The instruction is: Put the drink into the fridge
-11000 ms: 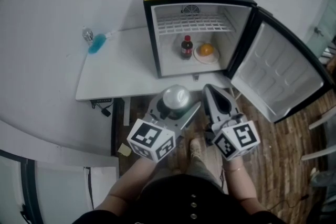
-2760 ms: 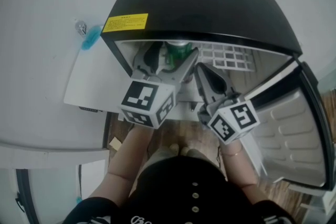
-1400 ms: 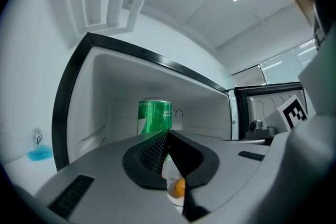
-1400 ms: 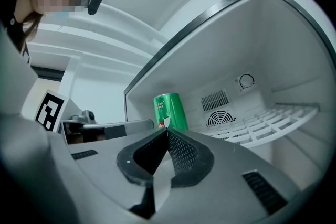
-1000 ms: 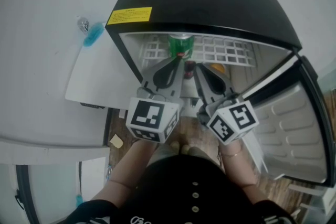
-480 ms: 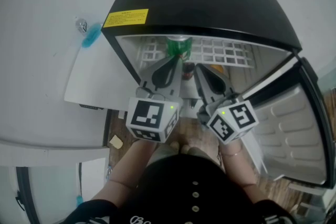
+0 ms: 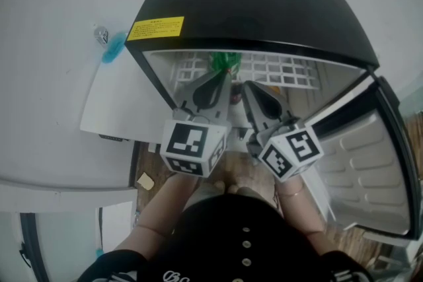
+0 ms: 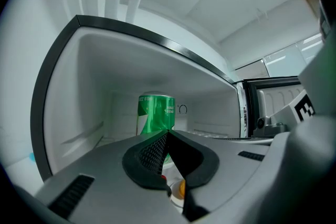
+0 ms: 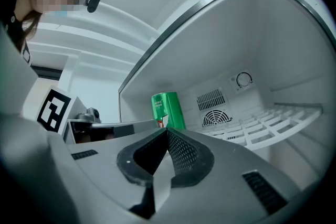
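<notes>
The drink (image 7: pixel 225 61), a green can, was already sitting upright on the wire shelf (image 7: pixel 281 67) inside the fridge (image 7: pixel 264 3), a bit toward the shelf's left side and nothing holding it. The left gripper (image 7: pixel 220 77) was totally closed, jaws pressed together with nothing between them. It sat level at the fridge opening, pointing in, and its own view had the can (image 8: pixel 156 113) standing past the jaw tips, clear of them. The right gripper (image 7: pixel 246 85) was the same deal: jaws shut tight, empty, right beside the left one and aimed into the fridge. From its camera the can (image 9: pixel 168 109) stood off near the fridge's left wall, with the shelf (image 9: pixel 268 122) running out to the right. The fridge door (image 7: pixel 370 162) hung wide open on the right. The fridge itself sat at the right end of a white table (image 7: pixel 115 102), with some blue thing (image 7: pixel 114 48) lying by the table's far left corner.
</notes>
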A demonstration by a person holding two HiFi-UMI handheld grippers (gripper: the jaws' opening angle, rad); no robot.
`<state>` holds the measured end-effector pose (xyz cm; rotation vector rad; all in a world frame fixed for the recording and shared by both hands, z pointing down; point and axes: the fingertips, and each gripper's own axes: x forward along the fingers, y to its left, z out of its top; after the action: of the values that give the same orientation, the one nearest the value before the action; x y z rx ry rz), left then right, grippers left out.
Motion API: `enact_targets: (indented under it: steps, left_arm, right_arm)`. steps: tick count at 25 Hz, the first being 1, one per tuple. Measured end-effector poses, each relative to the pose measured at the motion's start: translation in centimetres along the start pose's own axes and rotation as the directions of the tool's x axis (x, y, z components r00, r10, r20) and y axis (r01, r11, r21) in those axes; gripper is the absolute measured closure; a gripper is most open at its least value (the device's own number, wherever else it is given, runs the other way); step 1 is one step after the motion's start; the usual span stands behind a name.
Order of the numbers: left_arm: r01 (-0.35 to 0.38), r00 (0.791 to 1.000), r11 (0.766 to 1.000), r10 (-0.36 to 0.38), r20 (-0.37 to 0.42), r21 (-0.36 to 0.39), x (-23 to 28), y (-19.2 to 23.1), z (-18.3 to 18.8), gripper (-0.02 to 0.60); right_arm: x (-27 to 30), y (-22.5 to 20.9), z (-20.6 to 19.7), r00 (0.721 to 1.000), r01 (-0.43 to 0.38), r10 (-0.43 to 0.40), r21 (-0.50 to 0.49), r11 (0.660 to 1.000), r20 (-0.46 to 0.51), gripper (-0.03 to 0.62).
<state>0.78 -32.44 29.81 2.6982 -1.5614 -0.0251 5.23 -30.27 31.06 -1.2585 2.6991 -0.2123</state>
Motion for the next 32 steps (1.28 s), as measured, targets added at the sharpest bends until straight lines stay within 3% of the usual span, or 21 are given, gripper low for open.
enact_targets:
  steps: [23,32]
  left_arm:
    - [0.002,1.0,0.999,-0.002,-0.014,-0.05,2.5,1.6,0.0,0.575]
    - [0.033,0.999,0.997,-0.033,0.0,-0.073,2.1,0.9,0.2,0.574]
  right_arm:
    - [0.5,-0.6,0.9,1.0,0.011,-0.011,-0.015,1.0,0.022,0.585]
    - [0.4,0.0,0.9,1.0,0.004,-0.003,-0.033,0.999,0.013,0.585]
